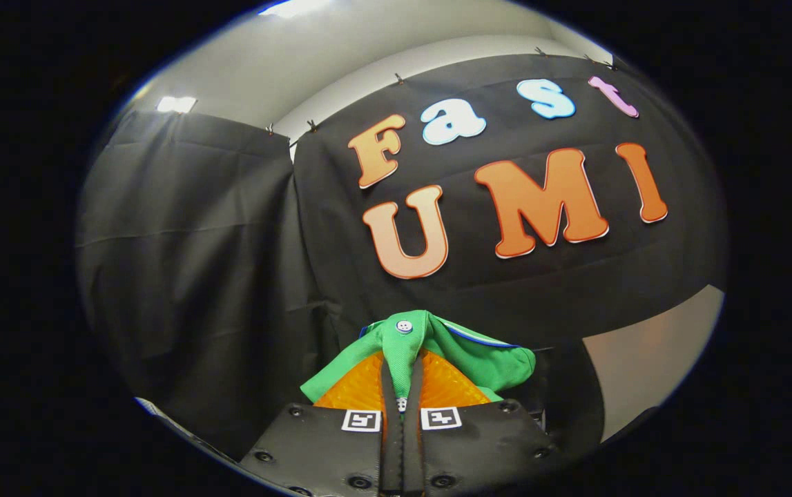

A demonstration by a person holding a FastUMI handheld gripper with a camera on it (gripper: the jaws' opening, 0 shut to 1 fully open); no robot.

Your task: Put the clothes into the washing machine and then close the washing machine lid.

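Green knit garment (409, 345), with a white button (404, 326) near its top fold, pinched between the jaws of the gripper (402, 393), which are closed nearly together on the fabric; the cloth bunches just ahead of the fingers and drapes to their right, held aloft before the black booth cloth (195, 276); judged step: carrying toward the washing machine, whose direction cannot be told.

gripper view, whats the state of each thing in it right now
gripper: shut on the green garment, fingers nearly together
green garment: pinched between the fingers, bunched, lifted in front of the booth wall
white button: on the garment's top fold, facing the camera
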